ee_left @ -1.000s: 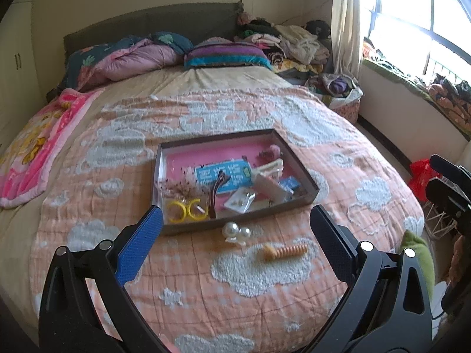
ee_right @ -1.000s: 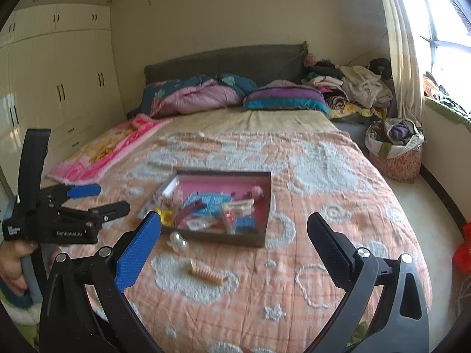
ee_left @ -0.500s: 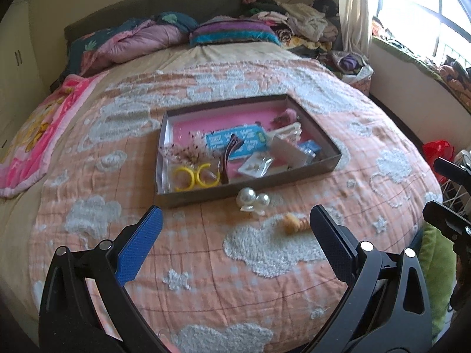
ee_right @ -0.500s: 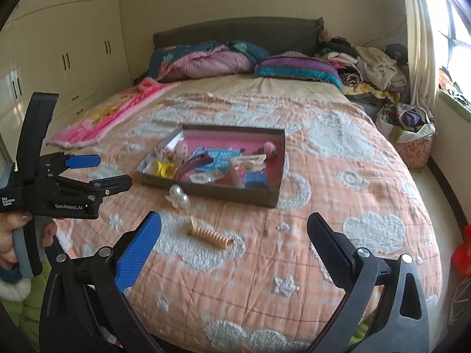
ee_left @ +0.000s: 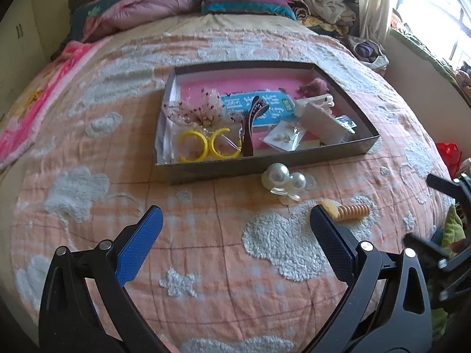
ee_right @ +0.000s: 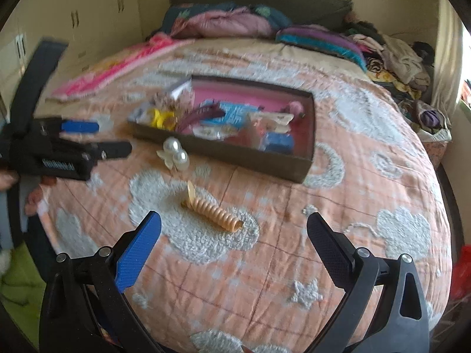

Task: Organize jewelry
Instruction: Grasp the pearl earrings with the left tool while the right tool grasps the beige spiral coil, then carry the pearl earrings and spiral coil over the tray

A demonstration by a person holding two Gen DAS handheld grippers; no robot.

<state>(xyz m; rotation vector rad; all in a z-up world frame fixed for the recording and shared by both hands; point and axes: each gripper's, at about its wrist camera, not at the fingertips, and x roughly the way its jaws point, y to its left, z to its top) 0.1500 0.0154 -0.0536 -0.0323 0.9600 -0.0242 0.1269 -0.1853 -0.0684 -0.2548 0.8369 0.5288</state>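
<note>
- Left tool [ee_left: 235, 223] and right tool [ee_right: 234, 228]: fingers spread apart, holding nothing.
- Spiral clip [ee_right: 213, 213] lies on the bed [ee_right: 368, 206], long axis slanting toward the box's [ee_right: 235, 154] near-left corner.
- Pearl clip [ee_left: 284, 178] touches the box.

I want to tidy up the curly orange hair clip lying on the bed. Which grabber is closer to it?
The right gripper. The curly orange hair clip lies just ahead of its open fingers. For the left gripper, the clip sits off beside its right fingertip.
</note>
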